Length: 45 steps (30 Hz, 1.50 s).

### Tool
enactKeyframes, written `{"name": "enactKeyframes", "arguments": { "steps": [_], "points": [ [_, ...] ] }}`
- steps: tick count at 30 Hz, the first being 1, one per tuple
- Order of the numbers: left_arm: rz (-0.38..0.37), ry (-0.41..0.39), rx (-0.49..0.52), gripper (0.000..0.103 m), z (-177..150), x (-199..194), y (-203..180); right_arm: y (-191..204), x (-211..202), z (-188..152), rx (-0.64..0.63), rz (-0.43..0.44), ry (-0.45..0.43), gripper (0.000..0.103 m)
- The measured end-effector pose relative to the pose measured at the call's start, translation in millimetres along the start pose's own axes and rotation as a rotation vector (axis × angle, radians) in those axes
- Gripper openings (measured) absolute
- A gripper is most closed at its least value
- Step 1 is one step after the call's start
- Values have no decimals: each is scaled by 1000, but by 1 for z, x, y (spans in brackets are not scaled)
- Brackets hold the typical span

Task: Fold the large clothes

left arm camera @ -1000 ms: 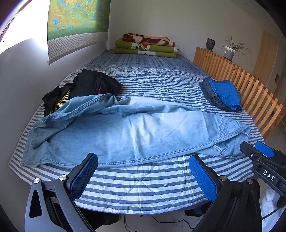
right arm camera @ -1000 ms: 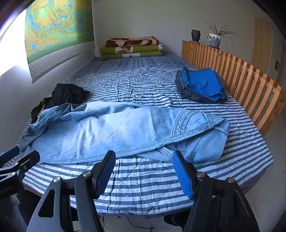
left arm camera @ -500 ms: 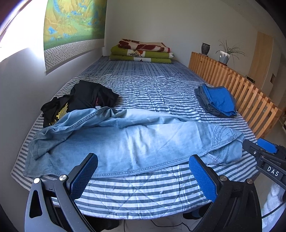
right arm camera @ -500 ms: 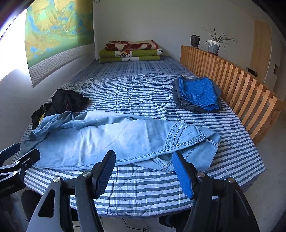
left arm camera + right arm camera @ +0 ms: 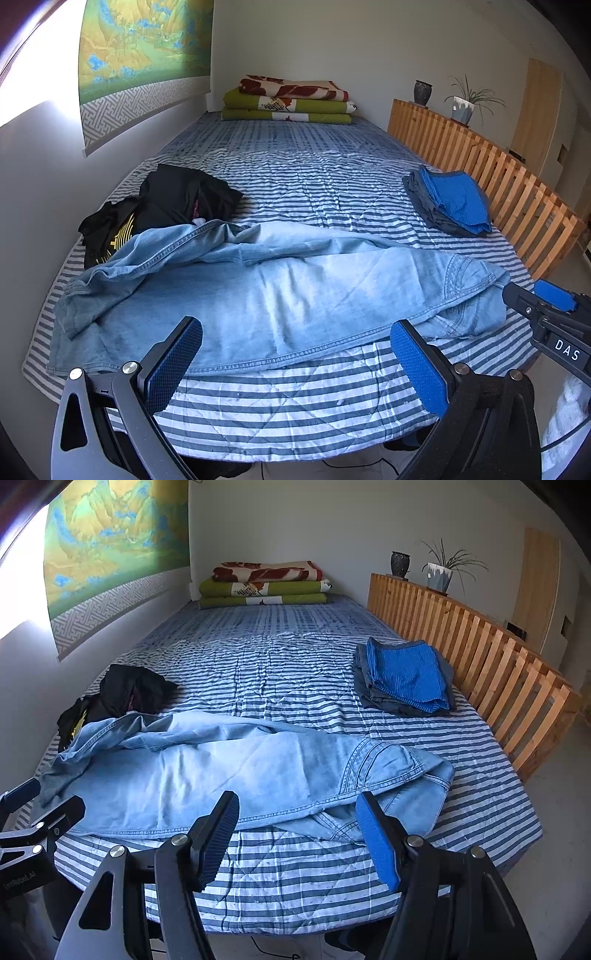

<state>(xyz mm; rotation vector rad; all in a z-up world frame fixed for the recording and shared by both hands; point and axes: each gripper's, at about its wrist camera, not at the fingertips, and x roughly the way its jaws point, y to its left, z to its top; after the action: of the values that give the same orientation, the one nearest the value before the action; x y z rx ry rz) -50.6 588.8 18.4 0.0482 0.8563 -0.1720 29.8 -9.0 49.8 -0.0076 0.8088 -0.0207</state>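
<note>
Jeans are lying crumpled along the bed's near edge. Left gripper and right gripper are hovering short of them, jaws spread (nothing held). Grasping the hem is likely coming next.

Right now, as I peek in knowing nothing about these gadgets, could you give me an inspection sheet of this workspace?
Surface: bed with striped quilt, lightly creased.
Job's things: denim garment spread across the near end, partly folded lengthwise; black clothes heaped at its far left end; folded blue and grey stack near the wooden rail.
Clutter: folded blankets at the far end.
Grippers: left gripper open, empty, in front of the denim's near hem; right gripper open, empty, near the waistband end.
Cables: a thin dark one on the floor under the bed edge.
Surroundings: wall hanging, vase, potted plant, door.
</note>
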Motion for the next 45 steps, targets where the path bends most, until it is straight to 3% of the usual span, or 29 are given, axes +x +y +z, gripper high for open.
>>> {"name": "enactKeyframes", "arguments": {
  "steps": [5, 15, 19, 23, 36, 45],
  "points": [
    [15, 21, -9, 103, -5, 7, -3, 0, 9, -6, -12, 12, 25, 62],
    [129, 9, -61, 103, -15, -7, -14, -2, 31, -8, -77, 119, 62, 62],
    [182, -14, -65, 103, -22, -20, -17, 6, 37, -6, -106, 152, 43, 62],
    [183, -4, -64, 103, -26, -22, -13, 14, 34, -8, -103, 178, 35, 62],
    [27, -16, 18, 103, -17, -1, 0, 25, 26, -27, -49, 11, 65, 62],
    [-20, 8, 28, 103, -14, 20, 9, 33, 20, -25, -17, -41, 59, 62]
  ]
}}
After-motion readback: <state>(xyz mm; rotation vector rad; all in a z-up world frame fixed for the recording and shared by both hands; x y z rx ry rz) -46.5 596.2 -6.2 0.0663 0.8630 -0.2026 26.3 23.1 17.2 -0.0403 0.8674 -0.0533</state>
